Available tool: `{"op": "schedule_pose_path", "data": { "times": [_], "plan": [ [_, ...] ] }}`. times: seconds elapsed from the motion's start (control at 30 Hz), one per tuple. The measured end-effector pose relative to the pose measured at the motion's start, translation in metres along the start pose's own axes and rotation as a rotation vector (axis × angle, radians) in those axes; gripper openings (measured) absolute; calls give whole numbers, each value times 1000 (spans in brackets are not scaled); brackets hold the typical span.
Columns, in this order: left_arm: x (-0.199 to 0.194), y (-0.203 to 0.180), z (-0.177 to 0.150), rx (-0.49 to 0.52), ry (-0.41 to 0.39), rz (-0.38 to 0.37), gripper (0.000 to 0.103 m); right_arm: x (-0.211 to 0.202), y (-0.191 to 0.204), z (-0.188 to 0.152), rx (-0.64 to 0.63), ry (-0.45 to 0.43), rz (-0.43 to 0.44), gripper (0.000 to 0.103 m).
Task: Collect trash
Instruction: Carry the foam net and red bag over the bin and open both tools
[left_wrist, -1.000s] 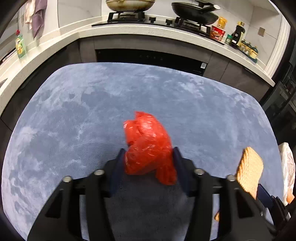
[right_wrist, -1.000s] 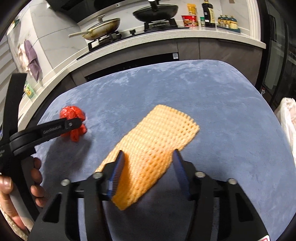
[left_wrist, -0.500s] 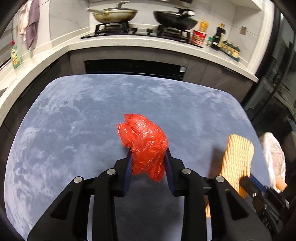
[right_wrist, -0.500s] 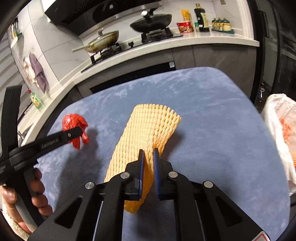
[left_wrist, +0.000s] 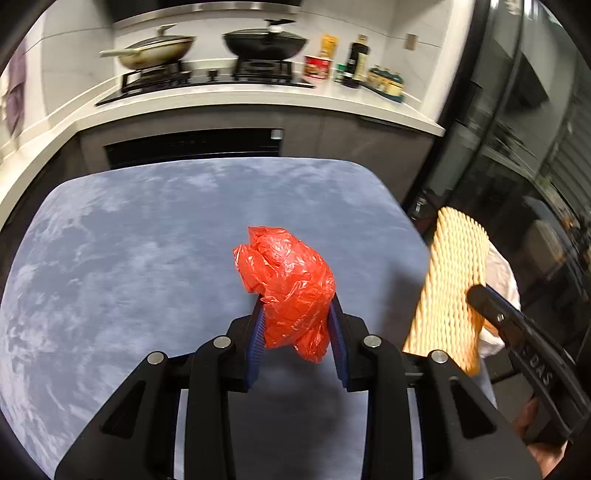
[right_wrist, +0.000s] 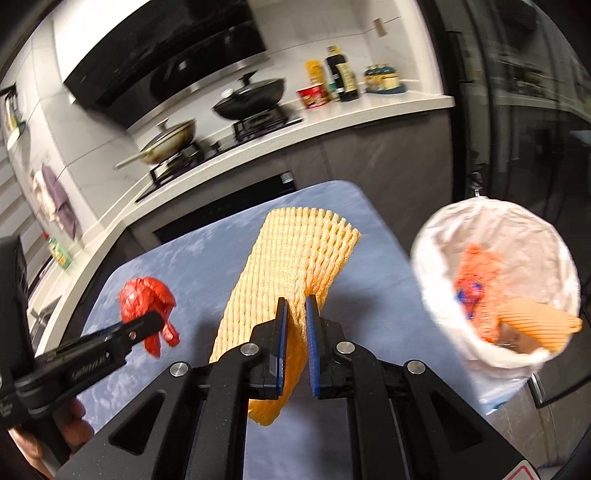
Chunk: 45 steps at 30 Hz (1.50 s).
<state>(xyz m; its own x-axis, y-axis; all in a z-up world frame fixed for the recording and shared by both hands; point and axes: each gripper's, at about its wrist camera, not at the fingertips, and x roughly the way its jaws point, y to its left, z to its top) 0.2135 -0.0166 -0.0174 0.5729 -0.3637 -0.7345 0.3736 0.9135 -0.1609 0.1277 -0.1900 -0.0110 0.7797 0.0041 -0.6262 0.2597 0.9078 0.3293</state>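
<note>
My left gripper (left_wrist: 297, 317) is shut on a crumpled red plastic bag (left_wrist: 288, 284) and holds it above the blue-grey table (left_wrist: 147, 240). My right gripper (right_wrist: 297, 310) is shut on a yellow foam net sleeve (right_wrist: 288, 266), held lifted over the table's right side. The sleeve also shows in the left wrist view (left_wrist: 450, 284), and the red bag in the right wrist view (right_wrist: 146, 299). A bin lined with a white bag (right_wrist: 495, 236) stands off the table's right edge, with orange trash inside.
A kitchen counter (left_wrist: 258, 96) runs behind the table with a stove, two pans (left_wrist: 266, 42), bottles and a cup. A dark glass door (left_wrist: 517, 166) is at the right. The table's right edge lies between the grippers and the bin.
Both grippers closed on their items and lifted them off the table. Both have moved right, and the lined bin has come into the right wrist view.
</note>
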Motion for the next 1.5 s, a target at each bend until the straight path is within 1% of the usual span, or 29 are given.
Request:
{"op": "schedule_pose_path", "data": {
  "times": [0.2,0.37,0.63,0.93,1.1,1.3,1.37,1.4,1.47,1.5],
  "plan": [
    [0,-51,-7,75,16,-56,30,-19,-47,4,85,-35,-56,10],
    [3,-84,-11,120,25,-91,30,-34,-75,4,127,-58,-90,10],
    [6,-124,-16,177,40,-129,30,-51,-110,2,164,-87,-137,10],
    [14,-158,-19,247,59,-165,30,-60,-147,5,209,-104,-185,10],
    [17,-173,-19,269,67,-184,30,-59,-161,9,213,-108,-213,10],
    [23,-187,-19,292,76,-197,30,-44,-179,14,218,-93,-250,10],
    [26,-190,-19,295,83,-201,30,-37,-185,16,218,-79,-253,12],
    [27,-192,-19,297,85,-202,30,-32,-188,17,218,-70,-256,15],
    [30,-195,-18,301,89,-204,30,-26,-194,18,225,-63,-273,17],
    [31,-197,-18,303,92,-206,30,-24,-195,18,230,-60,-274,20]
  ]
}}
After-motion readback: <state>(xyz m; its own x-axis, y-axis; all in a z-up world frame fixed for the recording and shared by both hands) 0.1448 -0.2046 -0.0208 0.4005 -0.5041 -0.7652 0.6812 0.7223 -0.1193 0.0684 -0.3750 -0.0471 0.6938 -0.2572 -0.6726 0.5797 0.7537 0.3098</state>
